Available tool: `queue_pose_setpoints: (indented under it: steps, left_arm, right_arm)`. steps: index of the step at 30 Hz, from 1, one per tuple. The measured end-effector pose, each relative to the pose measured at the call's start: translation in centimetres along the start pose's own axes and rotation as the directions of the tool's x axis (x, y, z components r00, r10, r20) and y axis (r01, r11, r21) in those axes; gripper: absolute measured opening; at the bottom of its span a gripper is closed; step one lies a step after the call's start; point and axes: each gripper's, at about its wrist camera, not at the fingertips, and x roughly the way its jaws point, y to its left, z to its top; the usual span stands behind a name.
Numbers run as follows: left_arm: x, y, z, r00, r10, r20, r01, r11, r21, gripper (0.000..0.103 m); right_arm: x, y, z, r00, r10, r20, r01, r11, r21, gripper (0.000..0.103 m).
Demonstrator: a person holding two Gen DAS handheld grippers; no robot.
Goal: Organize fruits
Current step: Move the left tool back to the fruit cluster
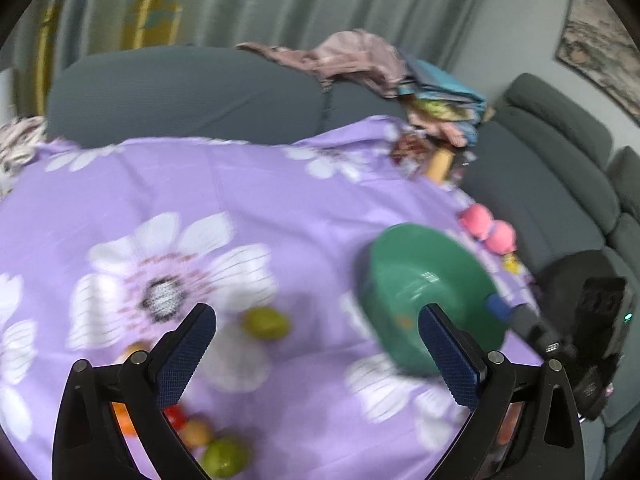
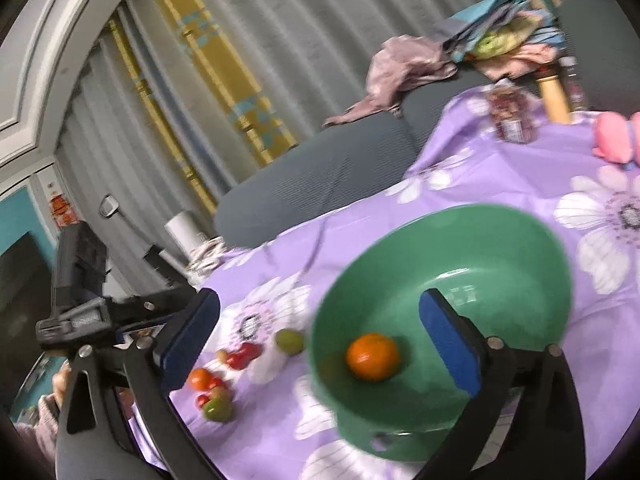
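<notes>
Resting in the green bowl [image 2: 500, 248], one orange [image 2: 373, 356]; both hand-held grippers [image 1: 316, 348] [image 2: 320, 336] wide open, empty.

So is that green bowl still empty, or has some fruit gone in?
Not empty: the green bowl holds one orange fruit, resting on its bottom. The other fruits lie outside on the purple cloth.

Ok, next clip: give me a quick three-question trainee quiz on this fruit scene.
1. True or false: the green bowl holds an orange fruit.
2. The right gripper is: A) shut on a fruit, B) open and holding nothing, C) shut on the bowl's rim.
3. Fill in: the loose fruits lie on a ____ flowered cloth.

Key: 1 true; 2 B; 3 purple.
</notes>
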Motion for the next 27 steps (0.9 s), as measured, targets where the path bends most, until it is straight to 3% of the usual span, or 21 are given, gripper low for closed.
queue_pose_setpoints:
  steps: [5,11,16,19,22,27]
  left_arm:
    - [-1.1,3.8,-2.2,0.995,0.081,-0.058,-0.085,0.995,-0.055,0.101]
    - [-2.6,7.5,-5.9,0.985,0.006,-0.173,-0.036,0.984,-0.174,0.101]
    - [-3.3,9.3,-7.8,0.974,-0.063,-0.215,0.000,0.959,-0.283,0.101]
    - [-3.2,9.5,-8.2,0.965,-0.139,-0.222,0.055,0.937,-0.345,0.101]
    - [-2.9,9.2,-8.5,0.959,-0.164,-0.233,0.073,0.932,-0.355,0.101]
    - [-2.2,8.9,-8.9,0.948,-0.189,-0.256,0.089,0.929,-0.359,0.101]
  right_arm:
    - [1.0,3.1,-0.7,0.988,0.136,-0.079,-0.142,0.986,-0.085,0.103]
    - [3.2,7.1,-2.8,0.935,0.226,-0.273,-0.284,0.940,-0.192,0.103]
    - [6.4,9.7,-5.5,0.869,0.228,-0.438,-0.348,0.913,-0.215,0.102]
    - [7.8,10.3,-6.6,0.842,0.215,-0.495,-0.357,0.910,-0.212,0.102]
    - [9.1,10.7,-7.6,0.809,0.223,-0.543,-0.373,0.909,-0.183,0.102]
    - [10.7,10.9,-9.1,0.778,0.183,-0.600,-0.356,0.917,-0.181,0.102]
